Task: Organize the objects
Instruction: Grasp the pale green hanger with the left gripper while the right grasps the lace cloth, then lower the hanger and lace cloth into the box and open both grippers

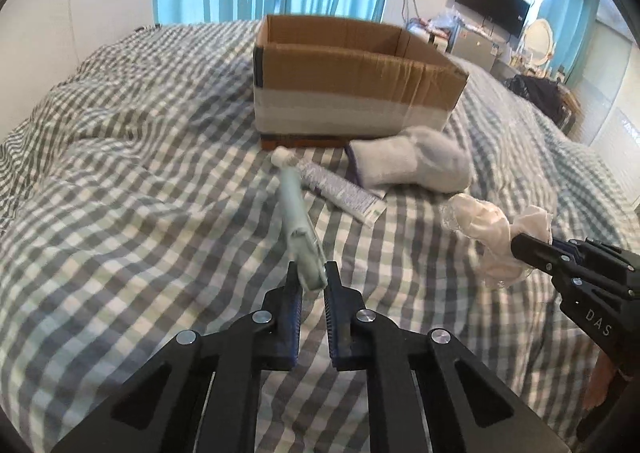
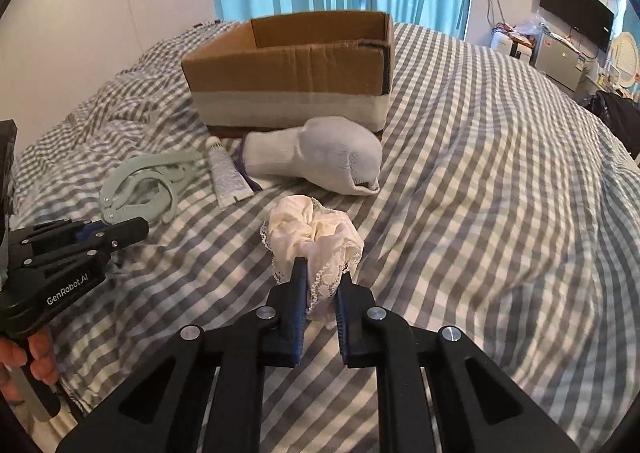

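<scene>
Both pairs of fingers are closed on something. Our left gripper [image 1: 311, 277] pinches one end of the pale green clip [image 1: 300, 229], jaws nearly together, and the clip sticks out ahead of the fingertips, tilted up off the bed [image 1: 120, 173]. Our right gripper [image 2: 323, 285] has narrowed on the lacy edge of the white scrunchie [image 2: 316, 237], most of whose bulk bunches forward of the fingers; whether it is clear of the cover we cannot tell.

Beyond both stands the open cardboard box [image 2: 288, 65], toward the far edge of the bed, its near wall facing us. Against that wall lie the white sock [image 2: 320, 157] and the small tube [image 2: 226, 177], touching each other, with the tube between the clip and the sock in the right view.

We judge the step in hand to be carrying both held items into the box. To do it well we should lift each well above the near wall before moving forward, since the clip's long free end could catch the cardboard rim. The scrunchie is soft and held only by its lace, so a gentle, steady carry matters. Release only once each is over the opening.
</scene>
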